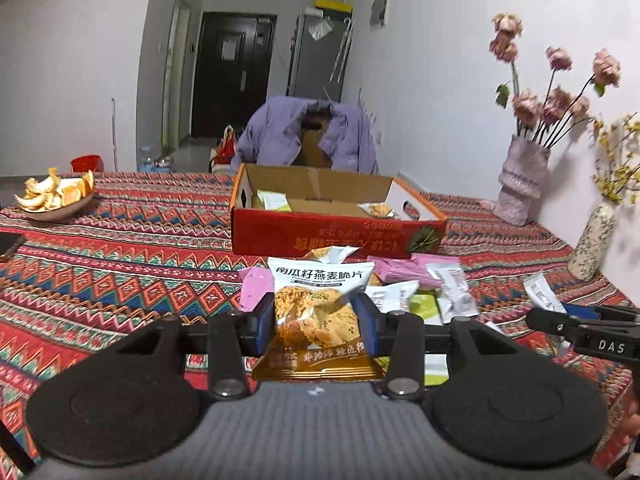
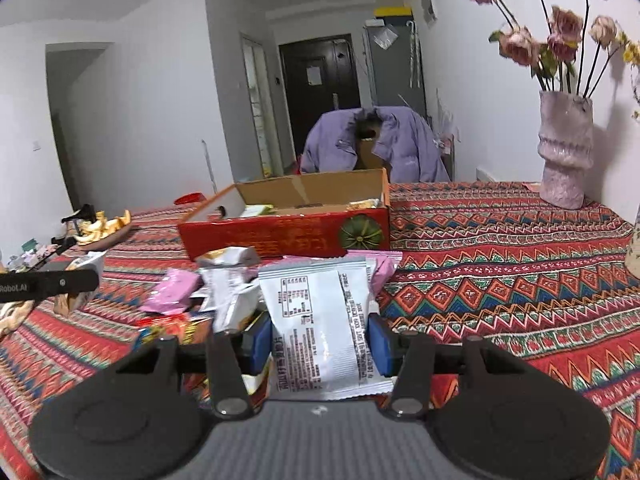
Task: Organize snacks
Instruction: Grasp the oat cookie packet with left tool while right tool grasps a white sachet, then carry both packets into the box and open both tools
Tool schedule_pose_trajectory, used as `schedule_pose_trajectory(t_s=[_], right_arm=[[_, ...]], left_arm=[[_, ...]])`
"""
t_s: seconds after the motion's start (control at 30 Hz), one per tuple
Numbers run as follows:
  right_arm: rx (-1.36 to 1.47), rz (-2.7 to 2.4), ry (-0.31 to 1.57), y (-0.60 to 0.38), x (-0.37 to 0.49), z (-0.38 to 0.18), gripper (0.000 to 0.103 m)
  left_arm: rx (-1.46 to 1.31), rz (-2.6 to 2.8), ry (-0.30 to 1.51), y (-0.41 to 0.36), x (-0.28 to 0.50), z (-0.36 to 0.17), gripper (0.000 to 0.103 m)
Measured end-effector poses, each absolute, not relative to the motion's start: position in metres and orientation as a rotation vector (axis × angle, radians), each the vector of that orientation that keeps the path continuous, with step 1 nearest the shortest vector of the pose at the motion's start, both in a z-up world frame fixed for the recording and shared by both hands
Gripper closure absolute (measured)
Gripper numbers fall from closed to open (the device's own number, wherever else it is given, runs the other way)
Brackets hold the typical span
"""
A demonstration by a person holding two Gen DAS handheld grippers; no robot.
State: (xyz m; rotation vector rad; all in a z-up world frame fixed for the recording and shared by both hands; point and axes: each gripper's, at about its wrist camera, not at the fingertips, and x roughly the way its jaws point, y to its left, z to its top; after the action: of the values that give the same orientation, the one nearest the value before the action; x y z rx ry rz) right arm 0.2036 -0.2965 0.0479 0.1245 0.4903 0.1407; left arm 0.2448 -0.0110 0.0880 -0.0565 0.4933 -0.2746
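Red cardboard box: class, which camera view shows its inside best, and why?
The left wrist view: it looks down into the red cardboard box, showing two packets inside. The right wrist view shows the box lower and angled, its contents mostly hidden.

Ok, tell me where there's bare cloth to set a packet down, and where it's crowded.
Free: the tablecloth between the red box and the vase, and the stretch between the peel bowl and the box. Crowded: the packet pile just in front of the box.

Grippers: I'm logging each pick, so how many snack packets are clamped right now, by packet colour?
Orange packet in the left gripper: 1
White packet in the right gripper: 1
Total: 2
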Motion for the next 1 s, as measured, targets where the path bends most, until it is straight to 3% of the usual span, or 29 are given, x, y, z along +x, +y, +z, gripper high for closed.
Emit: schedule_pose_trajectory(t_s=[0.6, 1.0], right_arm=[[0.097, 0.172, 0.382, -0.28, 0.127, 0.07, 0.054], [0.079, 0.202, 0.353, -0.272, 0.144, 0.083, 0.054]], left_arm=[[-0.073, -0.258, 0.393, 0.003, 0.151, 0.101, 0.06], [-0.094, -0.248, 0.387, 0.01, 0.164, 0.109, 0.06]])
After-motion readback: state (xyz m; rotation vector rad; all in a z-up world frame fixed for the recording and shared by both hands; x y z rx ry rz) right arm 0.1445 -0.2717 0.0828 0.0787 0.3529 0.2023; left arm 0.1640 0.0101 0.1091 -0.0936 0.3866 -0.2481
